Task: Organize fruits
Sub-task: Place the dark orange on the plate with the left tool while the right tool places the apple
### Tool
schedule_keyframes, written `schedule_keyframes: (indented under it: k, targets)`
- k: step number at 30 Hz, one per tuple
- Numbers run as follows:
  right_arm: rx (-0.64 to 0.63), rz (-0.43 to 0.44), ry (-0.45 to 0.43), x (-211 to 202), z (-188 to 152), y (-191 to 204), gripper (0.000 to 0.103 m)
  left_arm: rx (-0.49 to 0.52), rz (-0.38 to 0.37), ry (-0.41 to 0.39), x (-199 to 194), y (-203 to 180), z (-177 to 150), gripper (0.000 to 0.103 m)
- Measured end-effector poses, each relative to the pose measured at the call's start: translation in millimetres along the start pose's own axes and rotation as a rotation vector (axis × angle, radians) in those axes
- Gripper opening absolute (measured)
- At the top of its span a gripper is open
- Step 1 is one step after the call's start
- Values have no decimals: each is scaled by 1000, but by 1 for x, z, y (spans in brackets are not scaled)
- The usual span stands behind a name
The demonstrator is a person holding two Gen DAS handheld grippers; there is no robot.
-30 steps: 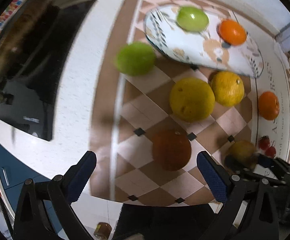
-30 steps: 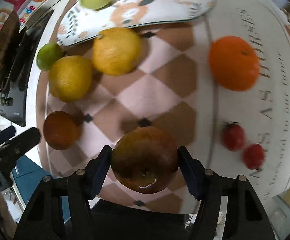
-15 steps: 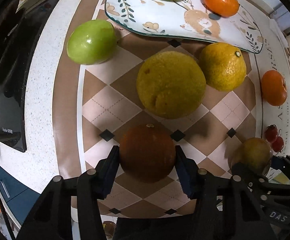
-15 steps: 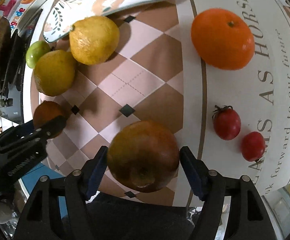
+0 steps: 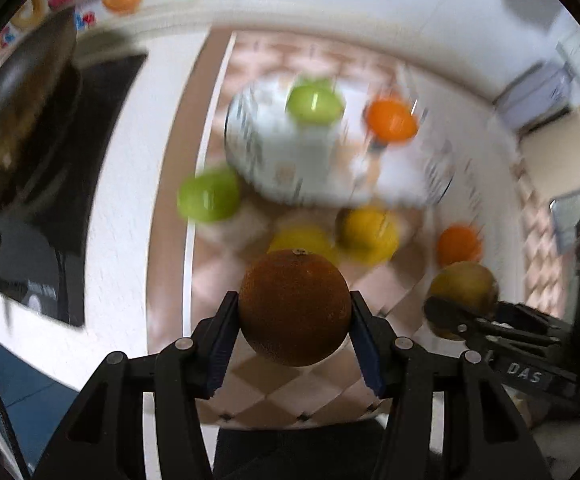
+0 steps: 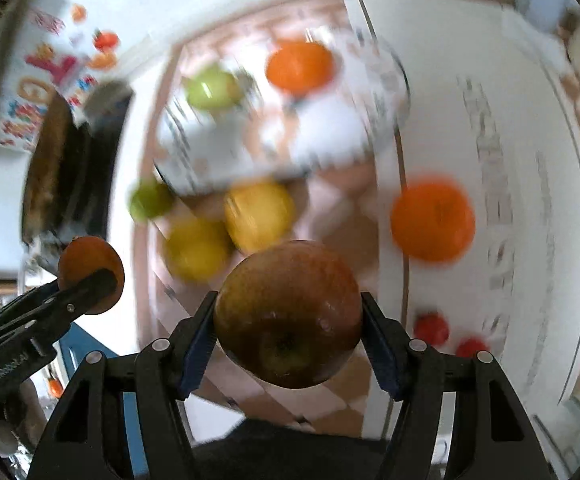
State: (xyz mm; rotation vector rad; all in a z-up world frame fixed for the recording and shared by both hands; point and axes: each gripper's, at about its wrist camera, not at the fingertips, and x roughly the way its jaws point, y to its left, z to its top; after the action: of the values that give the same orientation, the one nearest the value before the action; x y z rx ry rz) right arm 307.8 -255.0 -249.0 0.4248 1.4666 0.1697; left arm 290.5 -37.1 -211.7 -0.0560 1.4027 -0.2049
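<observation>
My left gripper (image 5: 294, 320) is shut on a dark brown-orange fruit (image 5: 294, 306) and holds it above the checkered mat. My right gripper (image 6: 288, 322) is shut on a red-brown apple (image 6: 288, 314), also held in the air. Each gripper shows in the other's view, with the apple (image 5: 464, 286) at right and the brown fruit (image 6: 90, 268) at left. The patterned white plate (image 5: 314, 172) holds a green apple (image 5: 314, 102) and an orange (image 5: 390, 120). Both views are blurred.
On the mat lie a green apple (image 5: 208, 196), two yellow citrus fruits (image 5: 366, 232), an orange (image 6: 432, 220) and two small red tomatoes (image 6: 432, 328). A black cooktop with a pan (image 5: 22, 152) stands at left. The counter edge is near the bottom.
My left gripper closed around the brown fruit and lifted it off the mat. Both grippers have risen and pulled back, so the plate and fruits look farther away.
</observation>
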Motion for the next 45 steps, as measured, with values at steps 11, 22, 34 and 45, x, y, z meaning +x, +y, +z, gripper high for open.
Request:
schedule_keyframes:
  k: [11,22,34,45]
  targets:
    - [-23,20,4,78,111,41,69,-79,22,117,66,20,139,51]
    - [-33,53,108,130,120,58,70,-109,69,230,125,36,157,51]
    - [-43,-5,101,105,110,50,90,-110,48,183,118,46,163,83]
    - [-83,-255,-24,49,86,33,96,-62,163,65,71,45,121,90]
